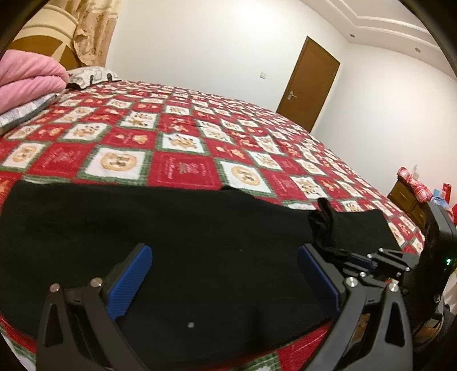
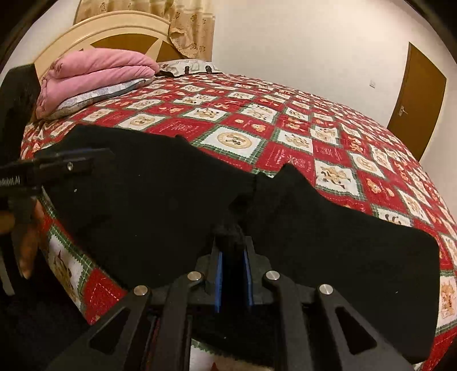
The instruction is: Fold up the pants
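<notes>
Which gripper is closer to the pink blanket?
Left. The left gripper hovers open over the pants' end toward the pink blanket; the right gripper pinches the pants farther away.

White lettering "Robot.AI", its start cut off, on the left hand-held gripper (image 2: 77, 159) body.

Bedroom, warm indoor light. White walls (image 1: 200, 42), stepped ceiling w/ recessed spots (image 1: 418, 49). Brown door (image 1: 308, 82) at far wall, switch (image 1: 263, 75) beside it. Bed w/ red patchwork quilt (image 1: 182, 134), cream headboard (image 2: 114, 31), beige curtain (image 2: 188, 25) behind. Wooden dresser (image 1: 405, 199) at right.
</notes>
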`<act>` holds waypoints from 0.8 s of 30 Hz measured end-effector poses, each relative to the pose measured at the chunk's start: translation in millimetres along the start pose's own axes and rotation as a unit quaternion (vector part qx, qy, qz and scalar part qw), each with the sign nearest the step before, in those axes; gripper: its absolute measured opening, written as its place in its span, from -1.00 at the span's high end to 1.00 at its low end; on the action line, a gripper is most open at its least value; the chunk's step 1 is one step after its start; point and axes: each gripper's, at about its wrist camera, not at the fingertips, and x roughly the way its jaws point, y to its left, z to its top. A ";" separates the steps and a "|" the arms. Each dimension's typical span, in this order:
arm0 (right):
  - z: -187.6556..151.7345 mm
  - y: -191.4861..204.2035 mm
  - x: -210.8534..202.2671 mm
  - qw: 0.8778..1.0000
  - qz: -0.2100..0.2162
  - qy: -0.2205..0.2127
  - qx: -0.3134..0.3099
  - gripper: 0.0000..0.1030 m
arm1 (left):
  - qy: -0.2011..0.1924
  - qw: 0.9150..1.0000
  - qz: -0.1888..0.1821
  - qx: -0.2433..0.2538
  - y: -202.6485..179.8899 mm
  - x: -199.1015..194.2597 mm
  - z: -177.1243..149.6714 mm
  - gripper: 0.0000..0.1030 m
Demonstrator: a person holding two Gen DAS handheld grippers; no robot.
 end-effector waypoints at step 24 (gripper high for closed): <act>12.3 24.2 -42.2 0.998 0.014 -0.058 -0.025 0.15 | 0.002 0.993 0.114 -0.035 150.5 -57.4 17.3 -1.00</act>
